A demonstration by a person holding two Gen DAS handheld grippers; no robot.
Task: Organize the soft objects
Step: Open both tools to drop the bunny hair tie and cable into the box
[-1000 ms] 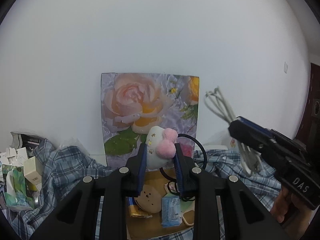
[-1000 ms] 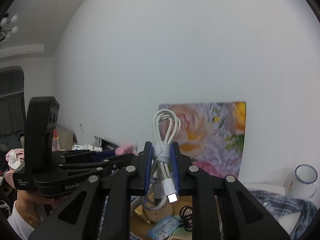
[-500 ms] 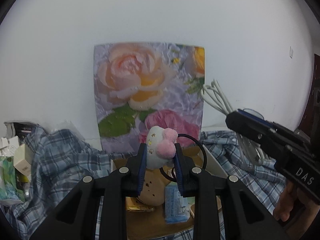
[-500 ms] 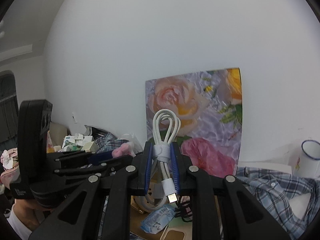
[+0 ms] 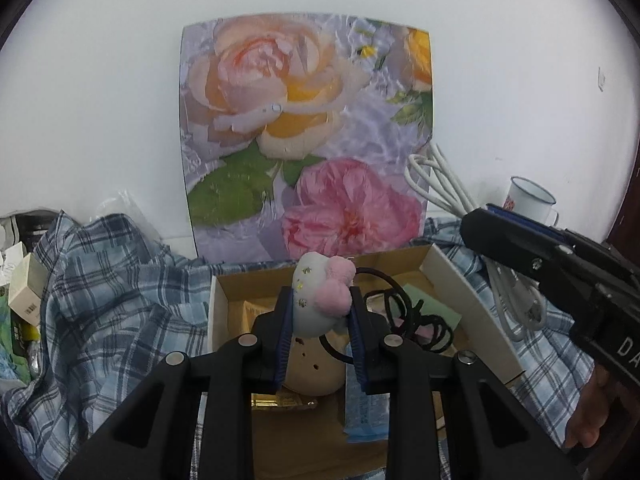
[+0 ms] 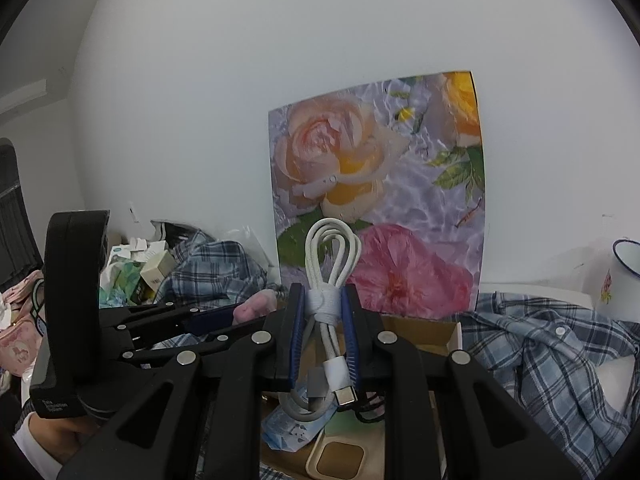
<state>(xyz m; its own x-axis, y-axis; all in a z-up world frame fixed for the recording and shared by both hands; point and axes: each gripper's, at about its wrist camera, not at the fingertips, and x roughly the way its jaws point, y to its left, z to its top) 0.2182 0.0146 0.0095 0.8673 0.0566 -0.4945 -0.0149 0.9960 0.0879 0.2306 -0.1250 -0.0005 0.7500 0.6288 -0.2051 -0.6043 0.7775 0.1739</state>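
My left gripper (image 5: 319, 312) is shut on a white plush charm with a pink bow (image 5: 318, 298) and a black loop, held above an open cardboard box (image 5: 460, 300). My right gripper (image 6: 324, 320) is shut on a coiled white USB cable (image 6: 330, 280) and holds it above the same box (image 6: 420, 330). In the left wrist view the right gripper (image 5: 520, 240) comes in from the right with the cable (image 5: 444, 184). In the right wrist view the left gripper (image 6: 224, 314) shows at the left.
The box holds a beige pouch (image 5: 314, 364), a blue packet (image 5: 366, 408) and black hair ties (image 5: 424, 328). A blue plaid shirt (image 5: 108, 300) lies around the box. A rose poster (image 5: 308, 132) leans on the wall. An enamel mug (image 5: 530, 200) stands right; small boxes (image 5: 24, 292) left.
Both grippers have tilted and moved down toward the box, so the box and its contents show more fully. Both still hold their objects.
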